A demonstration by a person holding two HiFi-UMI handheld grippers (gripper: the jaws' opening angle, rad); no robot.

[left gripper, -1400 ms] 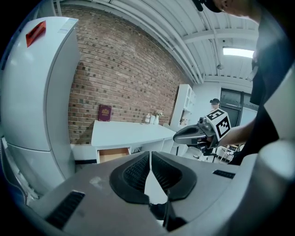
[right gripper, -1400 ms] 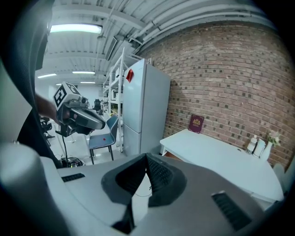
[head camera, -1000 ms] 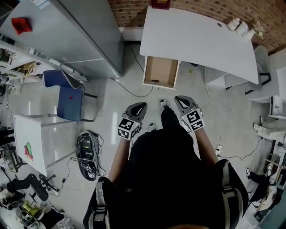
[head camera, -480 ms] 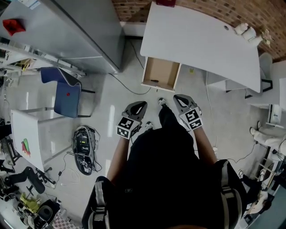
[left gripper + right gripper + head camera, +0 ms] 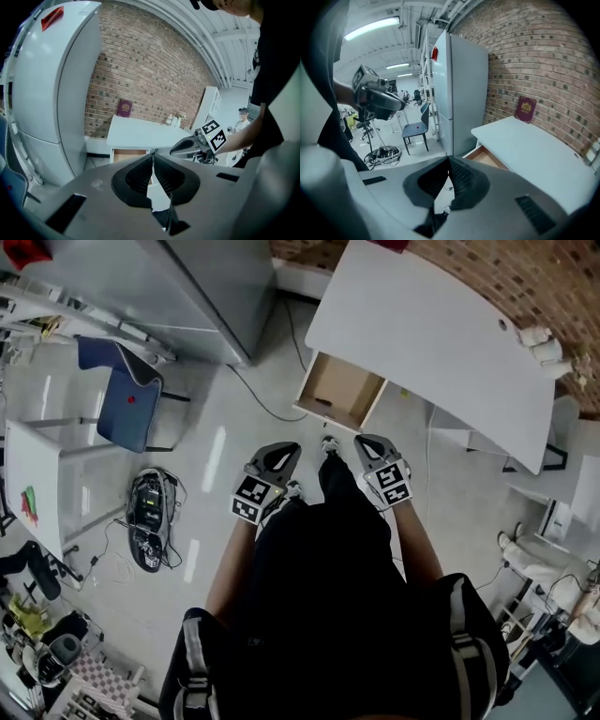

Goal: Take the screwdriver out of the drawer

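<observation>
**Screwdriver** (image 5: 322, 401): lies in the open drawer (image 5: 345, 382), close to the drawer edge nearest the person, at upper centre of the head view.
- Position: well apart from both claws, which sit just below the drawer in that frame.
- Appearance: a thin dark sliver on the pale brown drawer floor, too small to tell handle from shaft.

**Left claw** (image 5: 289, 450): jaws pressed together with nothing between them, held over the floor at lower left of the drawer.

**Right claw** (image 5: 362, 441): jaws likewise closed and empty, at lower right of the drawer.

**Drawer:** pulled out from under the white surface (image 5: 441, 334).

**View notes**
- Only the head view shows the screwdriver.
- The left gripper view shows the drawer front (image 5: 128, 152) above its closed tips, but not the inside.
- The right gripper view shows a corner of the drawer (image 5: 486, 157), and a maroon booklet (image 5: 526, 109) standing against the brick wall.
- The right gripper view also shows a blue chair (image 5: 415, 127) at centre left.
</observation>
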